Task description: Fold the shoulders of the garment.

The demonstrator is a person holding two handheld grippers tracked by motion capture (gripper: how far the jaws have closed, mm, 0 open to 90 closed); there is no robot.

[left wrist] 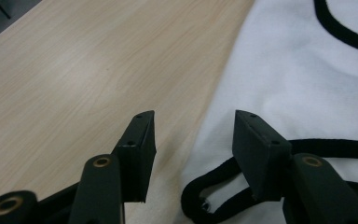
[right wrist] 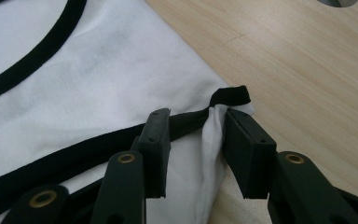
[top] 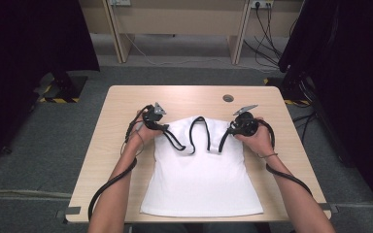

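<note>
A: Where was the shirt (top: 201, 179) found?

B: It was laid flat on the table (top: 121, 102), its hem toward the person's edge and its black-trimmed straps (top: 199, 133) pointed at the far edge, short of the round hole (top: 228, 98) in the tabletop.

A: How was the left gripper (top: 161, 127) placed against the shirt?

B: It was held at the shirt's upper left corner. Its jaws were seen spread apart in the left gripper view, one over bare wood, the other over the white cloth (left wrist: 298, 79), with a loop of black trim (left wrist: 200, 198) lying between them. Nothing was clamped.

A: And the right gripper (top: 230, 130)?

B: It was set at the shirt's upper right corner. Its jaws were parted, with a fold of white cloth (right wrist: 212, 135) and black trim (right wrist: 230, 95) standing between them; a firm grip could not be made out.
</note>
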